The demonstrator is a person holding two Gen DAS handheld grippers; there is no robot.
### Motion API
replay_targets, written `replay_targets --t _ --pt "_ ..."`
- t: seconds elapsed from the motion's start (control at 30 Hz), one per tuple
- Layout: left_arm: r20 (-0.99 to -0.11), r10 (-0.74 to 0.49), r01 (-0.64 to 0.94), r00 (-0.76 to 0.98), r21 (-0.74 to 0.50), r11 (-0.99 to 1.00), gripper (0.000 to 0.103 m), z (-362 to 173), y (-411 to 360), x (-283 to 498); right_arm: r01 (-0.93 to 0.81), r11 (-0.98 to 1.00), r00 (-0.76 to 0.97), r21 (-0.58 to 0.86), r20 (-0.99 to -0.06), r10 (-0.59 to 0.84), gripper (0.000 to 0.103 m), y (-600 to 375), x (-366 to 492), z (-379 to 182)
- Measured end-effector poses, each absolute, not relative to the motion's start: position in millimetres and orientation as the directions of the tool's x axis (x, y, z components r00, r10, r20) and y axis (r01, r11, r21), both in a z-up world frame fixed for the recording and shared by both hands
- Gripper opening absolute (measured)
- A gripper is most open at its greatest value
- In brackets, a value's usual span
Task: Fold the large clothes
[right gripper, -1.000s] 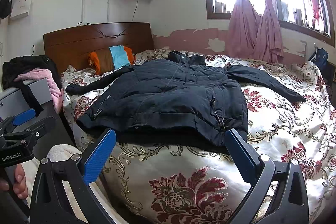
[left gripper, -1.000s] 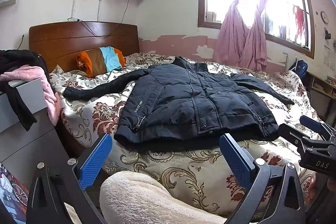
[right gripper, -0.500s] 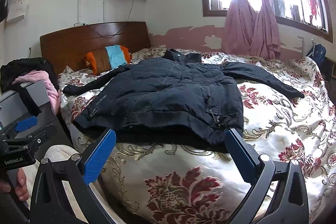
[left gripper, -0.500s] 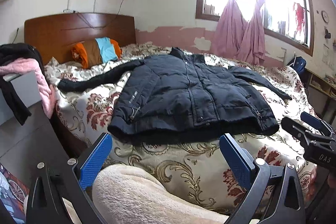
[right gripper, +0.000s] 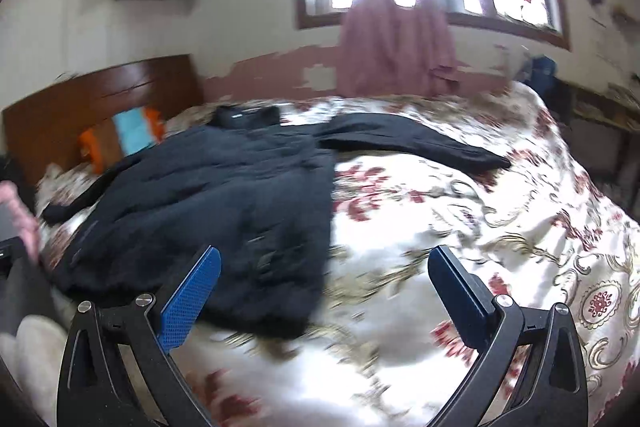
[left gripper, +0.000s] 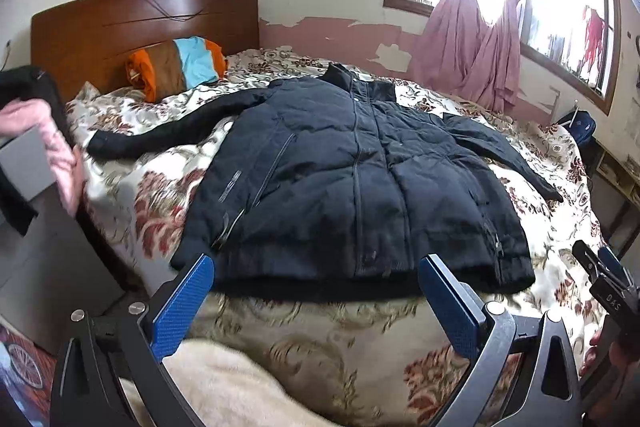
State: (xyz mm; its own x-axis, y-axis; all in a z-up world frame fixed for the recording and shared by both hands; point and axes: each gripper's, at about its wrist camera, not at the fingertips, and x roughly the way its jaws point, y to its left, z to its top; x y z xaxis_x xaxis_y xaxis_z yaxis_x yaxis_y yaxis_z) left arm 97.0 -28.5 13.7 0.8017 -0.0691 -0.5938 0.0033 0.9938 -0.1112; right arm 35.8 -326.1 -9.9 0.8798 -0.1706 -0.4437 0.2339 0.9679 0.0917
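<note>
- Both claws have closed in on the bed [left gripper: 320, 339] since the earlier frames, and the right claw [right gripper: 324, 291] has swung toward the right side, where its view is blurred by motion.
- The left claw [left gripper: 316, 291] hangs released, jaws spread wide, just short of the hem of the jacket [left gripper: 352, 179]; the right claw is likewise spread and empty, above the bedspread beside the jacket's right edge.
- The jacket lies flat, front up and zipped, on the flowered bedspread, collar toward the far wall, hem nearest the claws, its long axis running away from them.
- The right sleeve [right gripper: 416, 143] stretches out toward the window side, nearer the right claw; the left sleeve [left gripper: 160, 135] reaches toward the headboard [left gripper: 140, 31], nearer the left claw.
- It looks dark, padded and bulky, likely to resist a crisp crease.
</note>
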Motion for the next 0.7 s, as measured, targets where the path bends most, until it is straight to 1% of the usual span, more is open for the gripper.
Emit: replay_targets --t 0.13,0.27,0.47,0.53,0.6,0.7 --pt "-0.606 -0.051 0.008 0.794 -0.074 0.997 0.103 25.4 -49.3 139.5 0.284 0.938 0.872 0.201 -0.46 -0.166 0.102 -385.2 70.8 -20.9" --pt "-0.606 -0.103 0.064 0.789 -0.086 0.994 0.103 25.7 -78.5 190.0 0.266 0.898 0.864 0.352 -0.5 -0.06 0.102 -443.9 110.3 -38.5" --pt "-0.627 -0.21 0.189 0.75 -0.102 0.977 0.103 5.0 -129.7 267.5 0.304 0.868 0.833 0.392 -0.551 -0.042 0.102 -506.6 170.8 -56.5" --pt "-0.636 -0.238 0.219 0.734 -0.11 0.969 0.103 0.5 -144.9 290.5 0.315 0.848 0.821 0.427 -0.571 -0.017 0.102 -529.0 196.2 -61.3" --pt "-0.655 -0.265 0.246 0.708 -0.123 0.961 0.103 -4.0 -160.0 316.9 0.362 0.808 0.81 0.465 -0.586 -0.025 0.102 -555.7 218.1 -65.6" --pt "-0.693 -0.288 0.255 0.661 -0.153 0.955 0.103 -12.4 -176.2 352.7 0.412 0.735 0.808 0.539 -0.589 -0.022 0.102 -589.6 249.8 -75.9"
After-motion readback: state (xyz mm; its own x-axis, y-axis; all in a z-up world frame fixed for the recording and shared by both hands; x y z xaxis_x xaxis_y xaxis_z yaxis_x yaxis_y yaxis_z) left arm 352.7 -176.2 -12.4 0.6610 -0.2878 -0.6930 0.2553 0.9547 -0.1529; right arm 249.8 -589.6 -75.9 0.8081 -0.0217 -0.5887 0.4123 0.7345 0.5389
